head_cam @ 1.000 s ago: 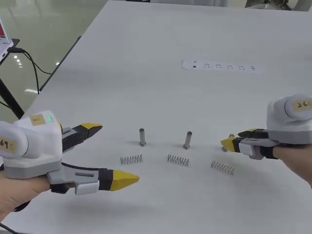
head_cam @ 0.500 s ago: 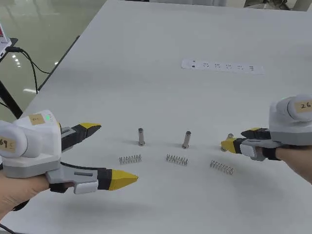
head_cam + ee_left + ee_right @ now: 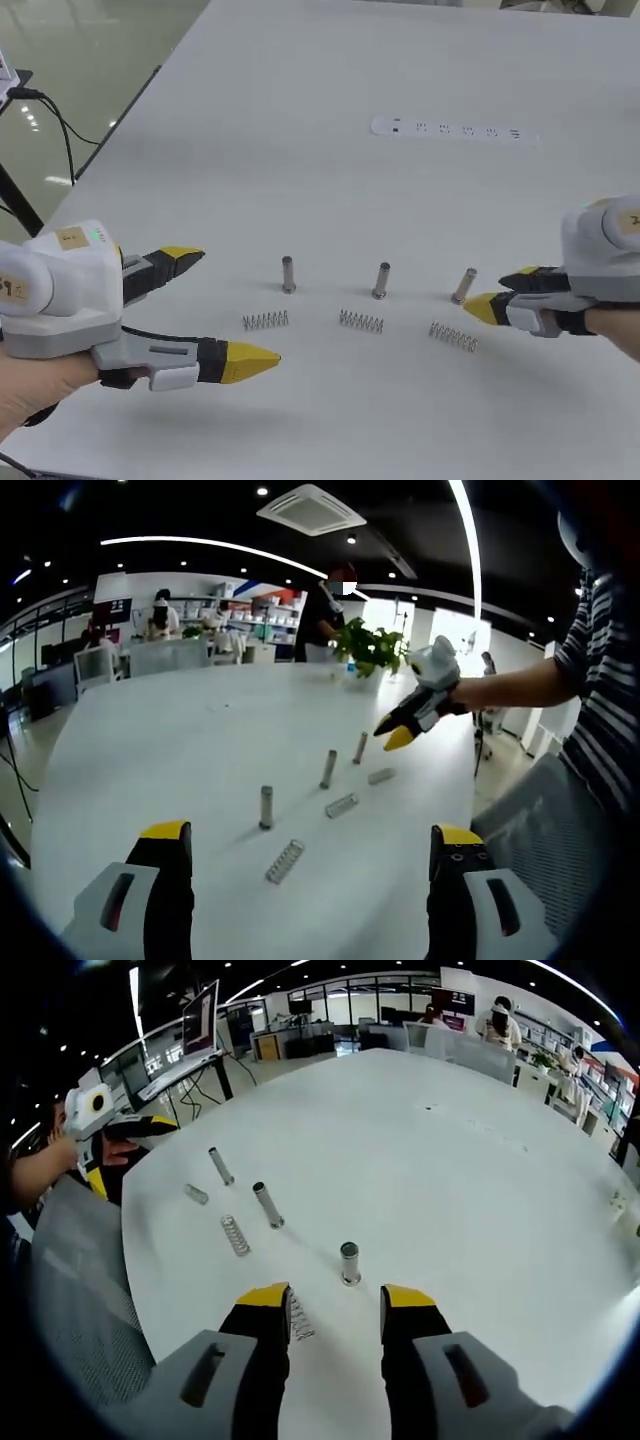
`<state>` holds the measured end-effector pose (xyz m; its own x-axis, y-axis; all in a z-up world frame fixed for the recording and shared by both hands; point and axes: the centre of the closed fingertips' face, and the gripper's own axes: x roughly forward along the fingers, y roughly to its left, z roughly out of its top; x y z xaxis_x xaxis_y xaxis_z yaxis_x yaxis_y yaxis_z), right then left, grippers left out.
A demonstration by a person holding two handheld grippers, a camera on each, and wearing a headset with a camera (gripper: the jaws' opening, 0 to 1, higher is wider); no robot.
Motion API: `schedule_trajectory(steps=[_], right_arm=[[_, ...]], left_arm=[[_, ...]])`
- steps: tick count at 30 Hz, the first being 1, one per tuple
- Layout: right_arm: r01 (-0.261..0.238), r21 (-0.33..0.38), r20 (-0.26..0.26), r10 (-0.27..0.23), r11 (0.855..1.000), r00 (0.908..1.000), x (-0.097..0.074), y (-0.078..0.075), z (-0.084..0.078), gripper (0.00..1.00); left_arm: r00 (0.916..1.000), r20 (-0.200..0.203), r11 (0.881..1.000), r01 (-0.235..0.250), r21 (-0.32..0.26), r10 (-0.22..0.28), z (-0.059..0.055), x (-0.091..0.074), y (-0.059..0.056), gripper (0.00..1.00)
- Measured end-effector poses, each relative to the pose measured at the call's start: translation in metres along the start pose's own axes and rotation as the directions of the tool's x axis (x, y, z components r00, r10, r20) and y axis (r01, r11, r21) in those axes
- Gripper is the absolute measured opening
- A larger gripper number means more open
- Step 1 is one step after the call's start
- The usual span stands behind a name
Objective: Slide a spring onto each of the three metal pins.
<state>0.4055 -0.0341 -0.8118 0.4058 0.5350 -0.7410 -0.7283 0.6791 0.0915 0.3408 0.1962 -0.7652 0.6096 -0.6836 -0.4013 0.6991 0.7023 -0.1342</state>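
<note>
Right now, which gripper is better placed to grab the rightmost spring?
Right. The right gripper sits open just beside the rightmost spring and its pin; the left gripper is at the row's far end, by the leftmost spring.

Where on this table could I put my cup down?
Free: the wide stretch of table between the power strip and the pins, and the near edge below the springs. Crowded: pins and springs, flanked by the left hand-held gripper and right hand-held gripper.

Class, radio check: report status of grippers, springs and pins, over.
Left gripper open, empty. Right gripper open, tips beside right pin. Three springs flat on table, pins bare. Power strip far back, nothing obstructing.
</note>
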Motion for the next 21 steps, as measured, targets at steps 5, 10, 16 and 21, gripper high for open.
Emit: schedule_trajectory(steps=[5, 10, 16, 21], right_arm=[[-0.038, -0.14, -0.072, 0.028, 0.989, 0.997, 0.005, 0.011, -0.006, 0.31], [-0.086, -0.238, -0.145, 0.053, 0.967, 0.988, 0.01, 0.022, -0.013, 0.27], [-0.141, -0.335, -0.227, 0.066, 0.932, 0.9717, 0.015, 0.032, -0.021, 0.25], [-0.179, -0.387, -0.289, 0.065, 0.905, 0.955, 0.021, 0.031, -0.029, 0.22]], left_arm=[[1.0, 0.0, 1.0, -0.001, -0.003, 0.001, -0.001, 0.0, 0.0, 0.97], [1.0, -0.003, 1.0, -0.002, -0.002, 0.002, -0.001, -0.001, 0.001, 0.96], [1.0, -0.006, 1.0, 0.001, 0.004, -0.001, -0.001, -0.002, 0.0, 0.97], [0.9998, -0.016, 1.0, 0.008, 0.012, -0.008, -0.003, -0.001, -0.002, 0.97]])
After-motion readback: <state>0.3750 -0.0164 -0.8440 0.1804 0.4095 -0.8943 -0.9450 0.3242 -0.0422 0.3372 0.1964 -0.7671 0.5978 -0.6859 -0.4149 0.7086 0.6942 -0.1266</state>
